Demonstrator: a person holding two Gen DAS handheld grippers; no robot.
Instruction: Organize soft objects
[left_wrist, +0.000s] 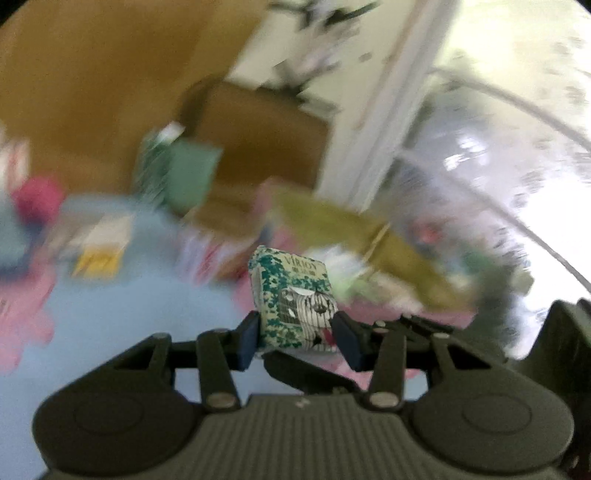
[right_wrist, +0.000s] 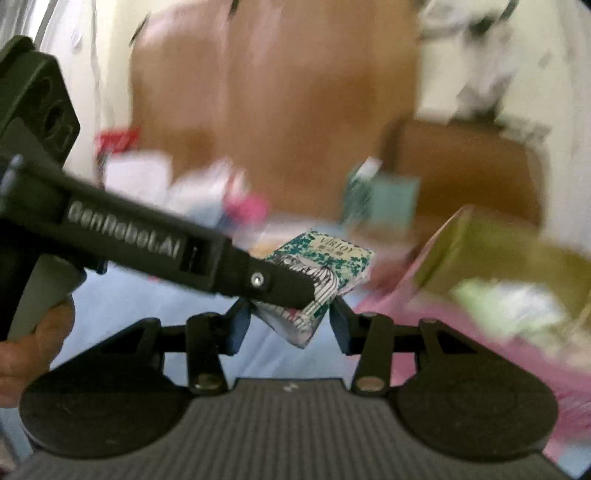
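Note:
A tissue pack (left_wrist: 291, 288) with a green leaf print and a zebra sits upright between the pads of my left gripper (left_wrist: 295, 332), which is shut on its lower half. In the right wrist view that same pack (right_wrist: 325, 258) hangs tilted above the floor. The left gripper (right_wrist: 299, 291) reaches in from the left and clamps its middle. My right gripper (right_wrist: 291, 325) has its two fingers on either side of the pack's lower corner, and both pads seem to touch it. Everything behind the pack is blurred.
A light blue mat (left_wrist: 140, 295) with pink mat pieces (right_wrist: 461, 347) covers the floor. An open yellow-green box (right_wrist: 509, 258) lies at the right and a brown cardboard box (left_wrist: 266, 147) stands behind. More green packs (left_wrist: 177, 177) and a yellow pack (left_wrist: 99, 254) lie around. A hand (right_wrist: 33, 332) holds the left gripper's handle.

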